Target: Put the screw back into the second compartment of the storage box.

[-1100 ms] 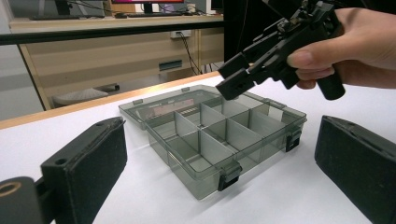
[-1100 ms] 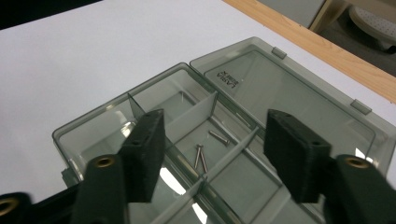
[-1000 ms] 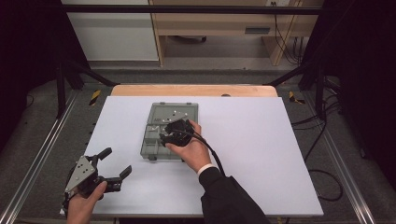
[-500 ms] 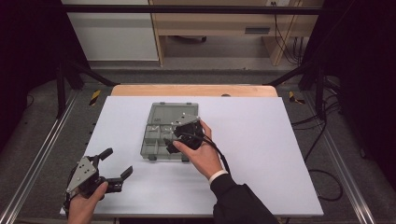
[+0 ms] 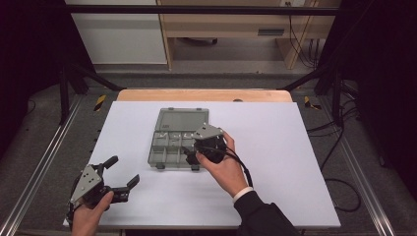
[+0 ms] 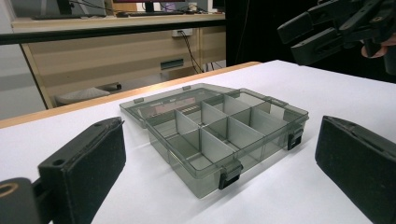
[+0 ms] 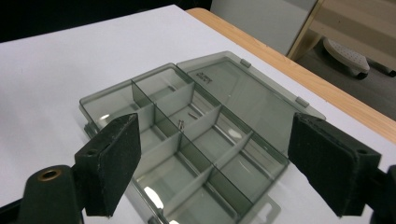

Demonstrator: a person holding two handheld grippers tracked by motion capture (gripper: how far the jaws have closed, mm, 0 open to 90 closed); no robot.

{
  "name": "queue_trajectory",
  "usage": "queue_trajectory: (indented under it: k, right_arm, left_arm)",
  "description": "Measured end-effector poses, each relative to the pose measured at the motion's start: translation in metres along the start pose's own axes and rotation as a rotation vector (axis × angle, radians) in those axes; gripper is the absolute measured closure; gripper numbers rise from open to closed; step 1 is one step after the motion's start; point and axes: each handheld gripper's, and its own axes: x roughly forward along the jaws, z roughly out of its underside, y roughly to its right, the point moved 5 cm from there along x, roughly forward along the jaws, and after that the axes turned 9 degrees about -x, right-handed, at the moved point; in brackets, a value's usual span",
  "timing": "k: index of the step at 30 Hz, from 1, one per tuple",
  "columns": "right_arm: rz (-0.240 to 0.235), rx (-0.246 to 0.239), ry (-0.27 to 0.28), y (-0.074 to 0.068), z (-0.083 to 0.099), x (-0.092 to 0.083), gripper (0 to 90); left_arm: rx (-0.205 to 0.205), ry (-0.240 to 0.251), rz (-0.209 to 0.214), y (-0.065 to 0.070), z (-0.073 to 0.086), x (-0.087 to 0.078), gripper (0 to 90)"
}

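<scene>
A smoky clear organizer box (image 5: pixel 169 147) lies open on the white table, its lid (image 5: pixel 183 119) flat behind it. My right gripper (image 5: pixel 193 147) hovers over the box's near right corner, pointing left across it. It is open, its jaws have just been closing a little, and nothing is between them. In the right gripper view the gripper (image 7: pixel 217 163) frames the divided box (image 7: pixel 187 149), and two tiny metal pins (image 7: pixel 182 122) lie in a middle compartment. My left gripper (image 5: pixel 122 172) rests open near the table's front left, facing the box (image 6: pixel 224 130).
The white table (image 5: pixel 275 147) has a wooden strip (image 5: pixel 206 95) along its far edge. Metal rails run along both sides, and cables hang at the right. In the left gripper view the right gripper (image 6: pixel 327 32) hangs above the box's right side.
My right hand has moved to the right and a little up, from over the box's middle to its near right corner. The left gripper has stayed in place.
</scene>
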Motion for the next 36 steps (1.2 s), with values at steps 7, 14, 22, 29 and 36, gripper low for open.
queue_trajectory:
  k: [7,14,22,29,36]
  right_arm:
    - [0.017,0.041,0.028,0.012,0.010,-0.015,11.8]
    - [0.032,0.078,0.040,0.023,0.018,-0.025,10.0]
    - [0.037,0.092,0.044,0.028,0.019,-0.037,9.6]
    - [0.038,0.102,0.054,0.033,0.017,-0.045,8.9]
    - [0.081,0.115,0.073,0.046,0.020,-0.051,10.1]
  left_arm:
    - [0.001,0.001,-0.007,0.000,0.000,-0.001,1.6]
    - [0.004,-0.007,-0.019,-0.001,0.001,0.000,1.6]
    - [0.001,0.000,-0.017,-0.002,0.000,-0.001,1.6]
    - [0.005,-0.001,-0.014,-0.001,0.000,-0.001,1.6]
    - [0.008,0.000,-0.014,-0.001,0.000,-0.001,1.6]
